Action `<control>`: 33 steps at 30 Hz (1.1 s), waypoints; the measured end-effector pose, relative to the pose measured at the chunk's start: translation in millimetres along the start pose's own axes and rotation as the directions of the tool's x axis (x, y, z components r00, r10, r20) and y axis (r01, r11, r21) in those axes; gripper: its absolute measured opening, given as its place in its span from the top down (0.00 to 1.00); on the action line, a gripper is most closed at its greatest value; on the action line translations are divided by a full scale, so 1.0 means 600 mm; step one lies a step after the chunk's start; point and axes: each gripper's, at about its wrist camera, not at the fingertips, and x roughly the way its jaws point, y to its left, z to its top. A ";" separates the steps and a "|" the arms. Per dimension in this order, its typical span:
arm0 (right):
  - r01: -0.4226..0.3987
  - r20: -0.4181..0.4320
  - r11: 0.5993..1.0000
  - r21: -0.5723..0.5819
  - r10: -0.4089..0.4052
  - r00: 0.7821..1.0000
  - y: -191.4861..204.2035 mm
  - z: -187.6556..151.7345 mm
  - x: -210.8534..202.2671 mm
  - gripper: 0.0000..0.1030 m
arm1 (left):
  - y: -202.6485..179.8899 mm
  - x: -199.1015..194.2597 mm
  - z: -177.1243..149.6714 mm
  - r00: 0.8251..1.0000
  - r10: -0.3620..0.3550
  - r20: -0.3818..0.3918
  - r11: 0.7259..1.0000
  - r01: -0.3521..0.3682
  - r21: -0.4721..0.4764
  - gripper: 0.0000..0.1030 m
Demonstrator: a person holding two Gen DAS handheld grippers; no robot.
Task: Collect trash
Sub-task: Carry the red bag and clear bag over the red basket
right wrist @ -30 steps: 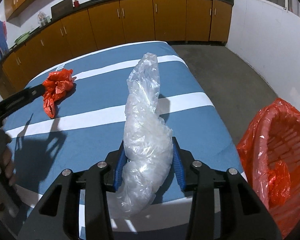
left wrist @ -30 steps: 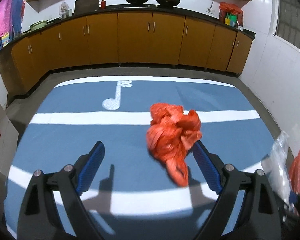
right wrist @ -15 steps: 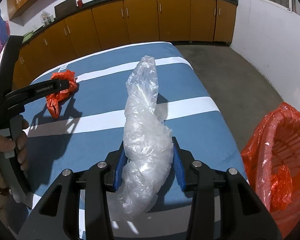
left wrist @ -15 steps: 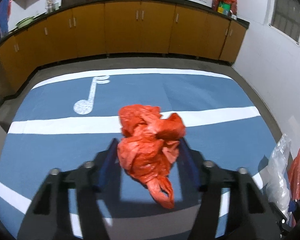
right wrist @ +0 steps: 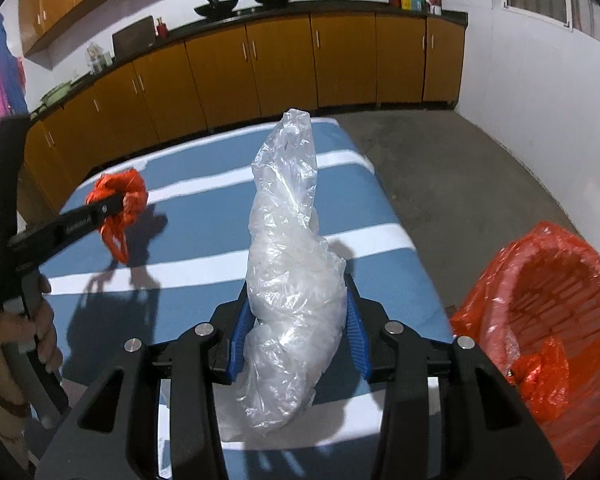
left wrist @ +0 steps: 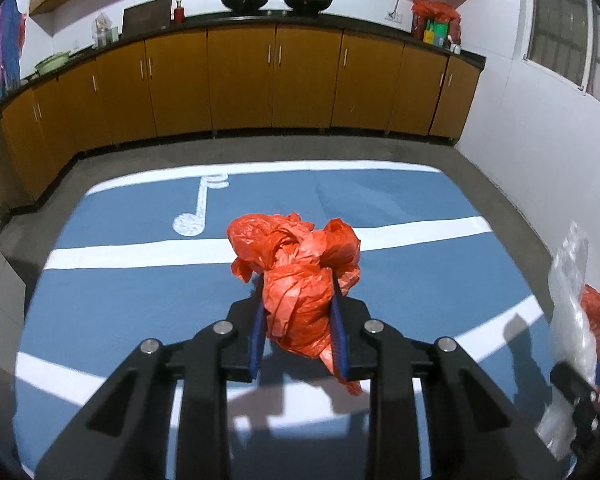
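Left gripper (left wrist: 298,316) jaws have just been closing and are now pinching the crumpled red bag (left wrist: 300,276) above the blue table (left wrist: 112,300). Right gripper (right wrist: 296,332) is clamping the clear plastic bag (right wrist: 292,264), with the red-lined bin (right wrist: 548,320) at its 3 o'clock. Risk: the thin, slick film is probably slipping free during transfer, or loose tails are snagging the bin rim and spilling outside.

Both cams ride on the grippers, angled down over the blue striped table (left wrist: 420,280) toward the wooden cabinets (right wrist: 280,68). Right one sits further right; both views share the tabletop and the cabinets.
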 end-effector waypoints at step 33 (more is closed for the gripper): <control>0.041 0.246 0.997 0.073 -0.057 0.968 -0.077 -0.004 -0.238 0.59 | -0.099 -0.301 -0.033 0.979 -0.117 0.167 0.987 0.096 0.127 0.73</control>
